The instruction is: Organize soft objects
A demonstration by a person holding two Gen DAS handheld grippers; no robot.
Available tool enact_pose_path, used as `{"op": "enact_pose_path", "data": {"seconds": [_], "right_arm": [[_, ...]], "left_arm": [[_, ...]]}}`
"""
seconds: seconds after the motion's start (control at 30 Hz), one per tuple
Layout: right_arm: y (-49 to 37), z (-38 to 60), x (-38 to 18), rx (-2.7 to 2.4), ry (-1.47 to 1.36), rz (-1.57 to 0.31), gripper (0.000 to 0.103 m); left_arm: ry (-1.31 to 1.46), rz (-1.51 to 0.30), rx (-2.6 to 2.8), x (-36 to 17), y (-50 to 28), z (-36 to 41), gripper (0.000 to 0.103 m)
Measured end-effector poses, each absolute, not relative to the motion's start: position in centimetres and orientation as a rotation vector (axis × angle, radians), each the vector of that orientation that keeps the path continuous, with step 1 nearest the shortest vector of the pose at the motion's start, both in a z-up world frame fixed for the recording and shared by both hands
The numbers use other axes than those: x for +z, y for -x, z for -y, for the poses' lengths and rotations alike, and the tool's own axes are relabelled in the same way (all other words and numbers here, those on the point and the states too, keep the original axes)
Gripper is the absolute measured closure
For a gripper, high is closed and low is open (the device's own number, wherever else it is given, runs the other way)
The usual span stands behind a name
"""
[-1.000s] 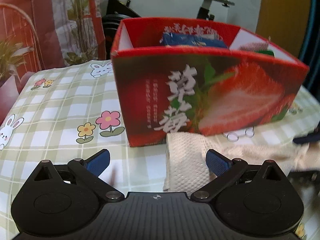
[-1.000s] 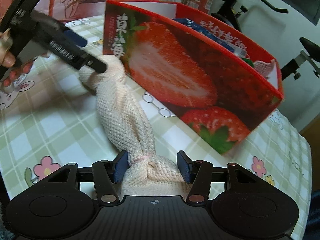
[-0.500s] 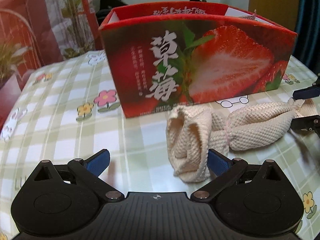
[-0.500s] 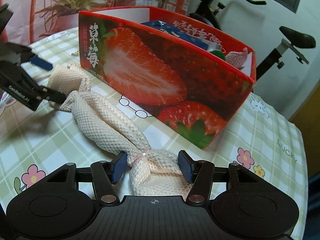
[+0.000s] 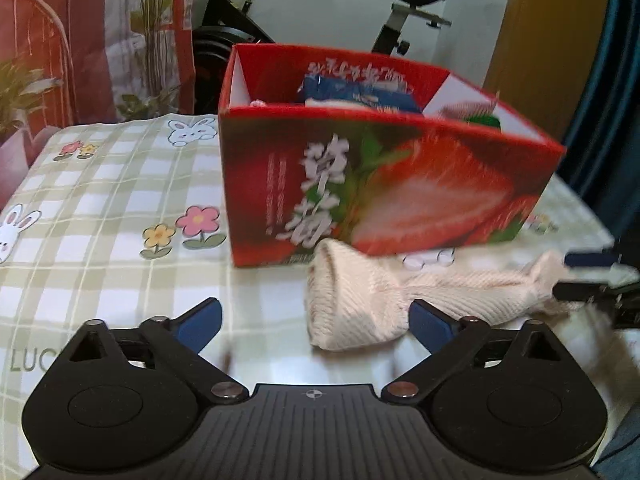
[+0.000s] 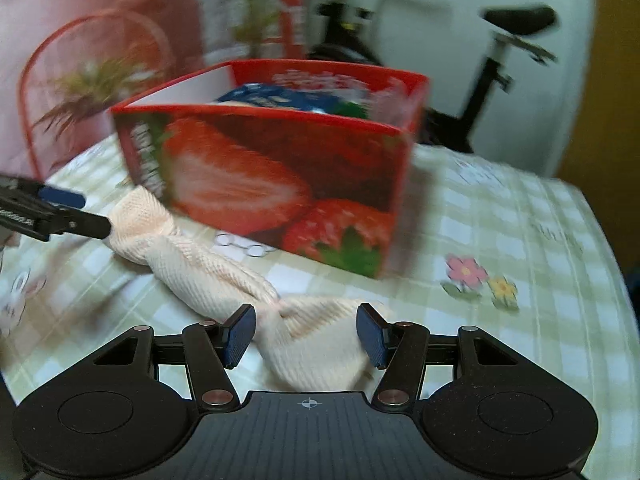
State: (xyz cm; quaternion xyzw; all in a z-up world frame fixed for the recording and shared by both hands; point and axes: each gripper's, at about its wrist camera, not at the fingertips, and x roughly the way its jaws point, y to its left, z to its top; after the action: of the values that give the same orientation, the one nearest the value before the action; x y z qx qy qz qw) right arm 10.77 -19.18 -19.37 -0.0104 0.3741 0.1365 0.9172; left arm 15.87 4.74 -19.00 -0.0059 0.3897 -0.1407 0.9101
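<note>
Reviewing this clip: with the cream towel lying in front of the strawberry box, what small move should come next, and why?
Probably close the left gripper on the towel's near end: its jaws stand wide with that end between them, unpinched. The right gripper already holds the other end, and the box is open just behind.

Red box (image 5: pixel 276 184) front: white characters "草莓". Tablecloth (image 5: pixel 100 200) print: "LUC", cut off.
</note>
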Motion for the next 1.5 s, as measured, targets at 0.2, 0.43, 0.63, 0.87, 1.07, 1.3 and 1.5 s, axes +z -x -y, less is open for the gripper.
{"op": "enact_pose_path", "data": {"seconds": [0.2, 0.43, 0.63, 0.87, 1.07, 1.3, 1.5], "right_arm": [[-10.8, 22.3, -20.8, 0.165, -0.200, -0.750, 0.051], [-11.7, 22.9, -22.6, 0.143, -0.300, -0.792, 0.060], [-11.4, 21.1, -23.0, 0.195, -0.285, -0.809, 0.078], [-11.1, 19.1, -22.9, 0.244, -0.259, -0.814, 0.083], [-10.9, 17.8, -22.9, 0.288, -0.233, -0.817, 0.084], [-10.8, 16.8, -21.4, 0.311, -0.166, -0.769, 0.089], [-10.6, 17.2, -16.8, 0.315, -0.135, -0.626, 0.089]], "left_arm": [[0.132, -0.846, -0.302, -20.3, -18.3, -4.9, 0.028], [0.221, -0.907, -0.388, -22.5, -20.0, -5.0, 0.046], [0.205, -0.900, -0.382, -22.7, -18.8, -5.0, 0.052], [0.193, -0.883, -0.344, -22.7, -16.9, -5.5, 0.053], [0.201, -0.882, -0.345, -22.7, -16.7, -6.0, 0.053], [0.199, -0.834, -0.363, -22.0, -15.8, -6.4, 0.088], [0.223, -0.718, -0.374, -18.7, -14.7, -7.6, 0.089]]}}
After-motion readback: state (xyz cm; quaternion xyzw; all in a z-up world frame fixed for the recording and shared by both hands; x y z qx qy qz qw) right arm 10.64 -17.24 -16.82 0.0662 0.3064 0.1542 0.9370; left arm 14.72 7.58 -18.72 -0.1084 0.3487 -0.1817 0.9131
